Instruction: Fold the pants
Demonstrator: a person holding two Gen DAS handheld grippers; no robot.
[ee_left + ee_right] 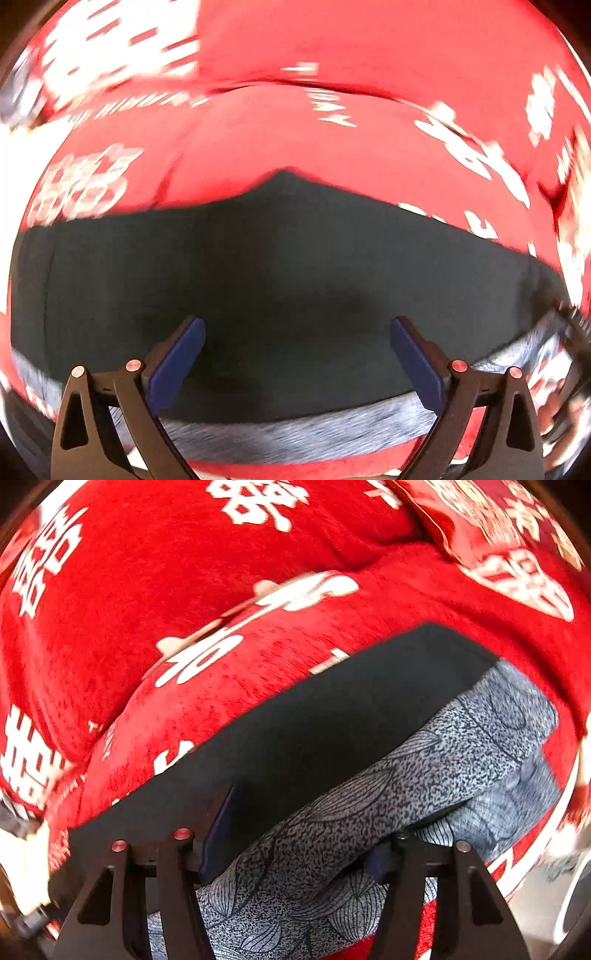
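The pants are black cloth (277, 240) with a grey leaf-patterned band (295, 432), spread flat on a red blanket. In the left wrist view my left gripper (297, 321) hangs open over the black cloth, with nothing between its blue pads (177, 362). In the right wrist view the black cloth (332, 709) runs diagonally, and the grey band (461, 746) lies along its lower edge in a folded layer. My right gripper (303, 823) straddles this band with its jaws apart. One blue pad (218, 830) shows clear of the band, and the other finger is partly hidden under the grey fold.
A red plush blanket (147, 590) with large white characters covers the whole surface under the pants (295, 129). A second red patterned cloth (498, 535) lies at the far right. Something pale and rounded (569, 904) sits past the blanket's lower right edge.
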